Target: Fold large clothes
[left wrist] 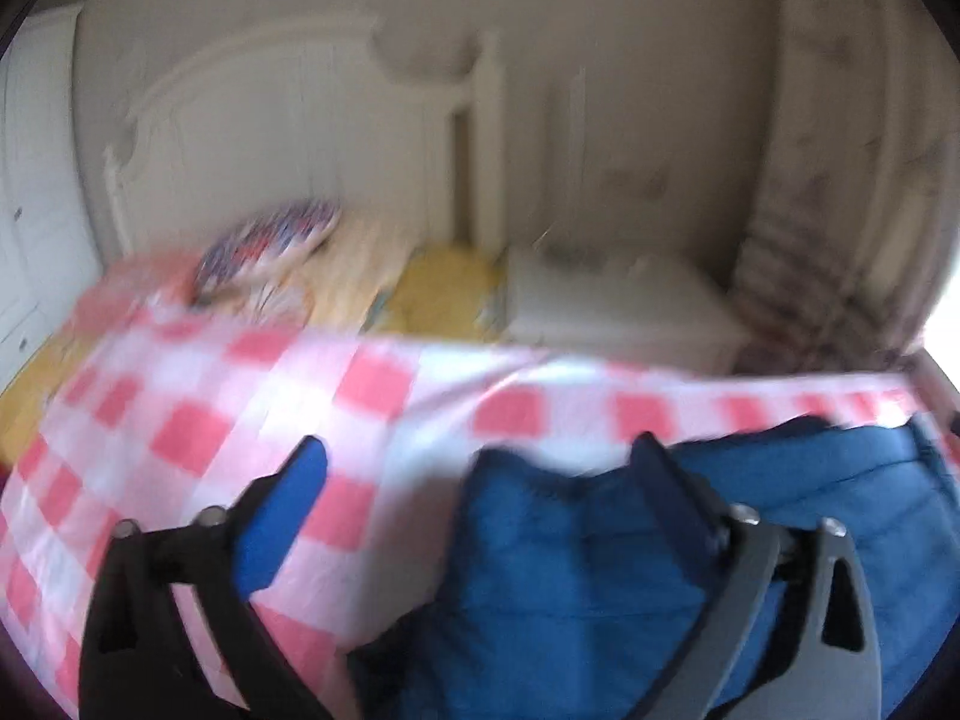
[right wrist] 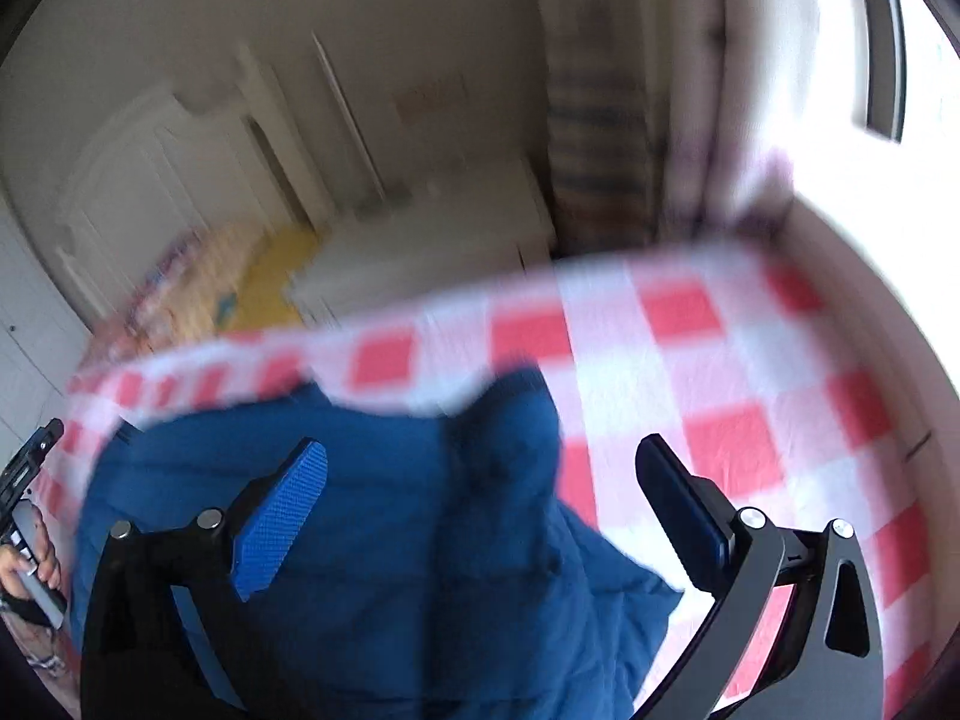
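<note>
A blue quilted garment (left wrist: pixel 570 570) lies on a red-and-white checked cloth (left wrist: pixel 198 414). In the left wrist view my left gripper (left wrist: pixel 480 468) is open above the garment's left edge, its blue-padded fingers wide apart and nothing pinched between them. Seen from the right wrist, the same blue garment (right wrist: pixel 390 540) spreads under my right gripper (right wrist: pixel 480 468), which is open too, with its right finger over the checked cloth (right wrist: pixel 750 390). A hand holding the other gripper's handle (right wrist: pixel 30 540) shows at the far left edge. Both pictures are blurred.
Behind the checked cloth lie a yellow bedspread (left wrist: pixel 444 288), a patterned pillow (left wrist: pixel 264 246) and a white headboard (left wrist: pixel 270 120). A white box-like piece (left wrist: pixel 618 306) stands to the right, with a curtain (left wrist: pixel 810 276) and a bright window (right wrist: pixel 912 60) beyond.
</note>
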Tool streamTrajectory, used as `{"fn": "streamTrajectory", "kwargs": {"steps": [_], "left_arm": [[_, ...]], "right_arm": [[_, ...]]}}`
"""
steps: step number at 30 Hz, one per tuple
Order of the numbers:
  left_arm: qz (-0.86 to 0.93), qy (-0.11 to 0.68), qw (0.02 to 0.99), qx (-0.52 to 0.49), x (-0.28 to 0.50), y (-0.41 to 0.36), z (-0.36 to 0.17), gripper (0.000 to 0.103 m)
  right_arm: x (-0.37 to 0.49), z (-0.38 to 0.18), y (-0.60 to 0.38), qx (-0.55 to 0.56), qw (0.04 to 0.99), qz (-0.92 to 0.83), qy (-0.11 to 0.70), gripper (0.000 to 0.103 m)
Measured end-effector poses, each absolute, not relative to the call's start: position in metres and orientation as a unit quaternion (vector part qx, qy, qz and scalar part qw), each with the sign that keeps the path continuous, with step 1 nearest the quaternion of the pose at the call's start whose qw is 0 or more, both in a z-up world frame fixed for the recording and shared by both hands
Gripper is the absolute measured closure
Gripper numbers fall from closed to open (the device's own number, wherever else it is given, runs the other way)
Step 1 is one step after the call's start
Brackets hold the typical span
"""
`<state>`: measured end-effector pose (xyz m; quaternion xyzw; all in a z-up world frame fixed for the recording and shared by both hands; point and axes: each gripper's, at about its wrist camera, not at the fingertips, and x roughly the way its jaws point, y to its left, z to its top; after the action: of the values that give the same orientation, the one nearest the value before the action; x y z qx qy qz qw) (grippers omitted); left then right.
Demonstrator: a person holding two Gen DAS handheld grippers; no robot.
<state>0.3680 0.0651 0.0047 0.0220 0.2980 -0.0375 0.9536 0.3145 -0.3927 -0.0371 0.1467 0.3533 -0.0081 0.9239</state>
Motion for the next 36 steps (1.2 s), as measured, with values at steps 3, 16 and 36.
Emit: {"fn": "streamTrajectory", "kwargs": {"steps": [3, 16, 36], "left_arm": [[-0.075, 0.297, 0.949, 0.078, 0.362, 0.018, 0.015, 0.003], [-0.097, 0.417, 0.889, 0.165, 0.382, -0.044, -0.072, 0.003], [-0.116, 0.447, 0.886, -0.029, 0.195, 0.167, -0.083, 0.002]], "right_arm": [[0.318, -0.017, -0.352, 0.081, 0.938, 0.022, 0.335, 0.004], [0.351, -0.072, -0.303, 0.021, 0.887, 0.053, 0.458, 0.005], [0.097, -0.112, -0.407, 0.18, 0.882, 0.106, 0.422, 0.004]]}}
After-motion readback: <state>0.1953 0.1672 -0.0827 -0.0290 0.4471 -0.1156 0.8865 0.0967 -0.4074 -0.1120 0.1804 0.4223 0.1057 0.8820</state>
